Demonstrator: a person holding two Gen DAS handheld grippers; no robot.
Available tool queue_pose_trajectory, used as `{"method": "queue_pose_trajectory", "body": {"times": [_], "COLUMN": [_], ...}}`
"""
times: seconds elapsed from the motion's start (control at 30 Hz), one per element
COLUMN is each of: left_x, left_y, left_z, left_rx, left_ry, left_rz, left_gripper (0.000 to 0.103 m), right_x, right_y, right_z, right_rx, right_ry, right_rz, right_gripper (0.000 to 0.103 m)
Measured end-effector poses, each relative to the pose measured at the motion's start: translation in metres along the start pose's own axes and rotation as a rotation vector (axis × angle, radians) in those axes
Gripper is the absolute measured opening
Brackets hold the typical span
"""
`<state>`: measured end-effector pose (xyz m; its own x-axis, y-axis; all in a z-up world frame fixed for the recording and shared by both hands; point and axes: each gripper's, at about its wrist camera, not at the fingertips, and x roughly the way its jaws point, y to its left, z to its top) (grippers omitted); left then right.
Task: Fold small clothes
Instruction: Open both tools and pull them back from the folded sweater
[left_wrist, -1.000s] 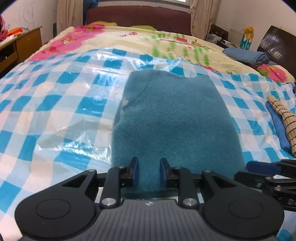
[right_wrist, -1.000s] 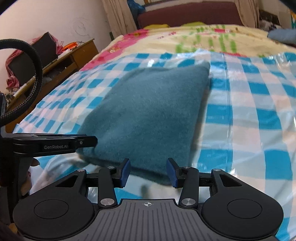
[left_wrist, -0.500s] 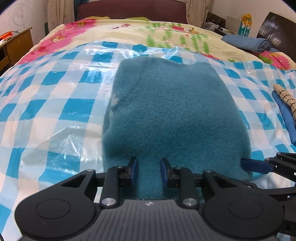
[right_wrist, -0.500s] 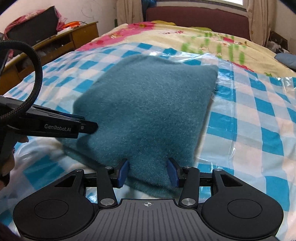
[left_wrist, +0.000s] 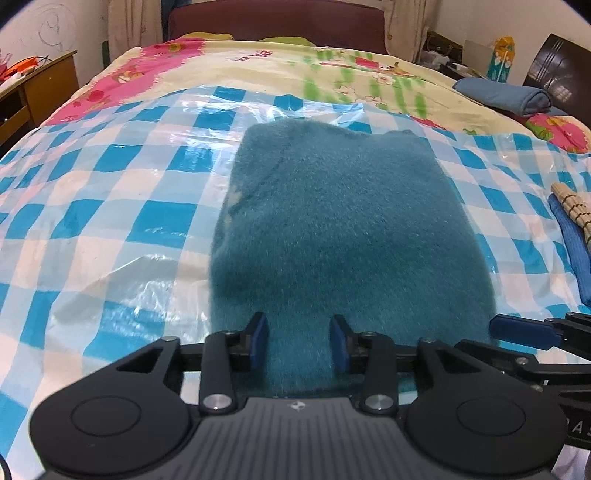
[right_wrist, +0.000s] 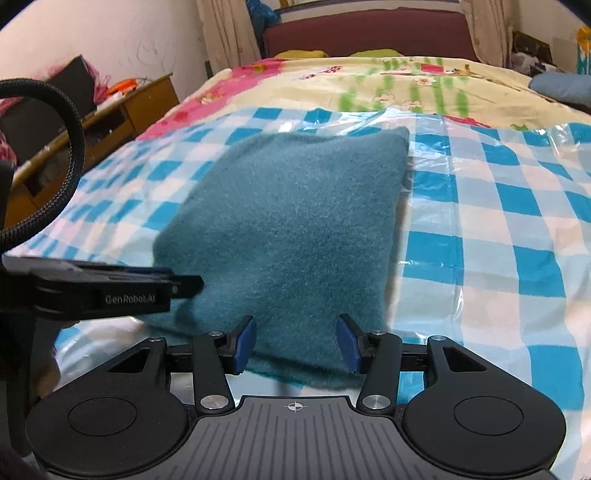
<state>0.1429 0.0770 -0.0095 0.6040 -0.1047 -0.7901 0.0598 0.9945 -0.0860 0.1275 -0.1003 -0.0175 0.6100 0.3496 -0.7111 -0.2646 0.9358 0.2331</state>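
The garment (left_wrist: 343, 236), a fuzzy teal piece already folded into a thick block, lay on the checked plastic sheet (left_wrist: 110, 206) over the bed, its near edge between both sets of jaws. My left gripper (left_wrist: 299, 341) and right gripper (right_wrist: 297, 341) were both opening, pads clear of the pile; I judged that as letting go after a fold. Only the left view showed folded clothes (left_wrist: 506, 96) far right; only the right showed the desk (right_wrist: 122, 110).
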Motion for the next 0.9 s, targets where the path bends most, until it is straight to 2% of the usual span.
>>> {"method": "queue_pose_trajectory", "body": {"times": [0.17, 0.3, 0.53, 0.7, 0.9], "left_x": [-0.018, -0.026, -0.039, -0.045, -0.045], "left_y": [-0.008, -0.015, -0.011, -0.014, -0.023], "left_z": [-0.012, -0.023, -0.040, -0.055, -0.070], "left_rx": [-0.024, -0.029, -0.078, -0.095, -0.087], "left_ry": [0.005, 0.026, 0.029, 0.042, 0.066], "left_rz": [0.006, 0.071, 0.097, 0.114, 0.132], "left_gripper": [0.066, 0.079, 0.086, 0.098, 0.101], "right_x": [-0.019, -0.029, -0.038, -0.039, -0.035], "right_y": [0.002, 0.001, -0.003, -0.002, 0.003], "right_z": [-0.008, -0.013, -0.025, -0.033, -0.045], "right_rx": [0.008, 0.024, 0.045, 0.048, 0.030], "right_ry": [-0.022, -0.030, -0.027, -0.019, 0.010], "right_rz": [0.008, 0.007, 0.007, 0.006, -0.006], "right_gripper": [0.048, 0.049, 0.049, 0.050, 0.052]}}
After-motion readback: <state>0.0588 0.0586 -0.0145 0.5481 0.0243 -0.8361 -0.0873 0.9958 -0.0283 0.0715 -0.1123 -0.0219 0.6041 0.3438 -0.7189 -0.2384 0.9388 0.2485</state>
